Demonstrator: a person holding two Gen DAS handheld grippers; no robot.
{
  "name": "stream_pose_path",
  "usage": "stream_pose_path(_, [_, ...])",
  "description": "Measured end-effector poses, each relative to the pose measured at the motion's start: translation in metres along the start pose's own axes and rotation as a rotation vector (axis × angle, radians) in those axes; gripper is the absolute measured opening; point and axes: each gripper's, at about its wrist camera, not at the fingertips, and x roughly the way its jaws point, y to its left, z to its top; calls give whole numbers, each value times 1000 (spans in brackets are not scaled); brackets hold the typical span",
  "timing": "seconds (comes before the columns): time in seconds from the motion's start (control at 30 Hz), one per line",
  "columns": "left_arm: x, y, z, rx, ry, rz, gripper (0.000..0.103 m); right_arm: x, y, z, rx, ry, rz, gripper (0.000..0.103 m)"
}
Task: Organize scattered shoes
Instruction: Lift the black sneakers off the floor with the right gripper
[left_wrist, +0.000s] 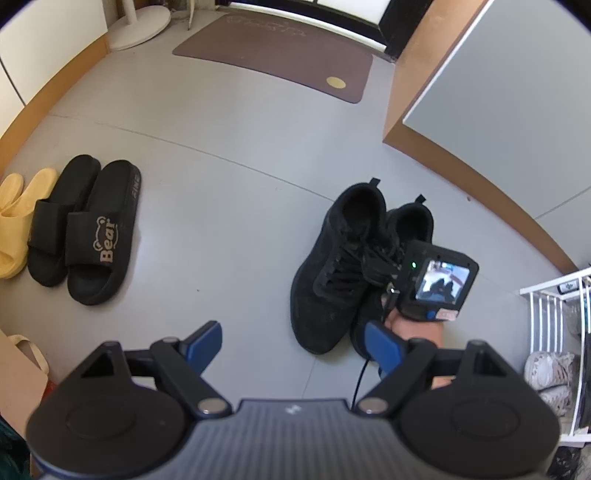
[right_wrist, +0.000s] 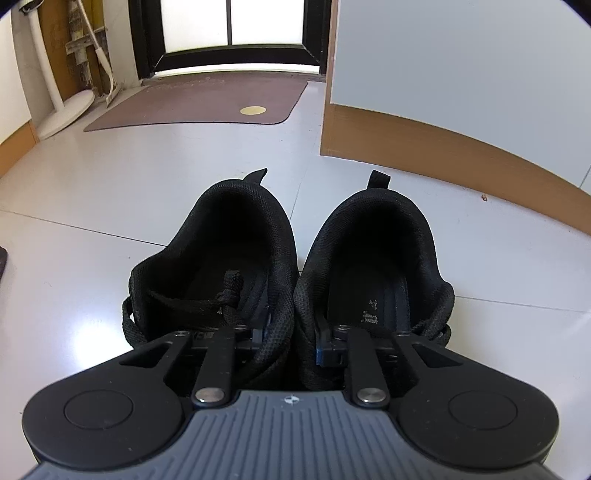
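Note:
A pair of black lace-up sneakers (left_wrist: 332, 266) stands side by side on the pale floor, heels away from me. In the right wrist view my right gripper (right_wrist: 291, 339) has one finger inside each sneaker (right_wrist: 221, 258), shut on their two touching inner walls. From the left wrist view, that gripper's body (left_wrist: 436, 284) and the hand holding it cover the right sneaker's front. My left gripper (left_wrist: 291, 339) hovers open just in front of the sneakers' toes, with nothing between its fingers. Black "Bear" slippers (left_wrist: 85, 236) and yellow slippers (left_wrist: 14, 225) sit paired at the left.
A brown doormat (left_wrist: 280, 59) lies before the door at the back. A grey cabinet with a wooden base (left_wrist: 480, 110) runs along the right. A white shoe rack (left_wrist: 554, 332) holding light sneakers stands at the right edge. A beige bag (left_wrist: 22, 369) sits near left.

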Motion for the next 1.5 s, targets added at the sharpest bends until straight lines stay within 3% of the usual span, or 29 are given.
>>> stream_pose_path(0.7, [-12, -11, -11, 66, -24, 5, 87, -50, -22, -25, 57, 7, 74, 18])
stream_pose_path(1.2, [-43, -19, -22, 77, -72, -79, 86, -126, -21, -13, 54, -72, 75, 18])
stream_pose_path(1.33, [-58, -25, -27, 117, -94, -124, 87, -153, -22, -6, 15, -102, 55, 18])
stream_pose_path(1.5, [-64, -24, -33, 85, -91, -156, 87, -183, -23, 1, -16, -141, 25, 18])
